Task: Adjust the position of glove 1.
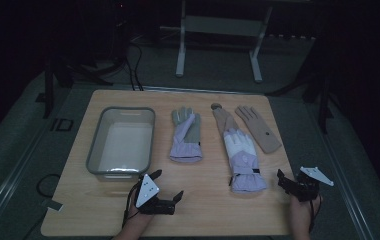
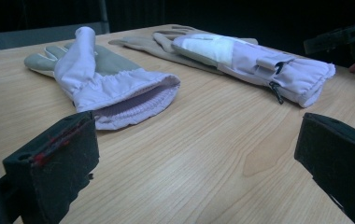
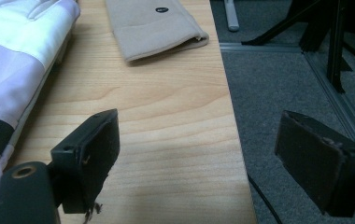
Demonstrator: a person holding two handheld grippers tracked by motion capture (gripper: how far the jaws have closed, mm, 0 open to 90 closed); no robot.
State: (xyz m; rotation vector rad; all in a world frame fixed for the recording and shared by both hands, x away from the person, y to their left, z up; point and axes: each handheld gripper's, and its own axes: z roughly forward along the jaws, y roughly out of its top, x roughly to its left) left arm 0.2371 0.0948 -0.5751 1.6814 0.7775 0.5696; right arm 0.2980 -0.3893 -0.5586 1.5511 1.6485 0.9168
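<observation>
Gloves (image 1: 187,136) — four lie on the table (image 1: 208,210), none yet in the clear bin (image 1: 121,141), which stands empty; by that, all the work is judged to remain. Left gripper (image 1: 167,186): jaws wide, nothing between them, near the lilac glove's cuff. Right gripper (image 1: 284,179): jaws apart, empty — just beside the ski glove (image 1: 242,160), at the table's right edge.

tub (image 1: 94,150) at table's (image 1: 208,210) left, padded glove (image 1: 186,136) to its right, ski glove (image 1: 242,157) overlapping knit glove (image 1: 223,119) further right.
</observation>
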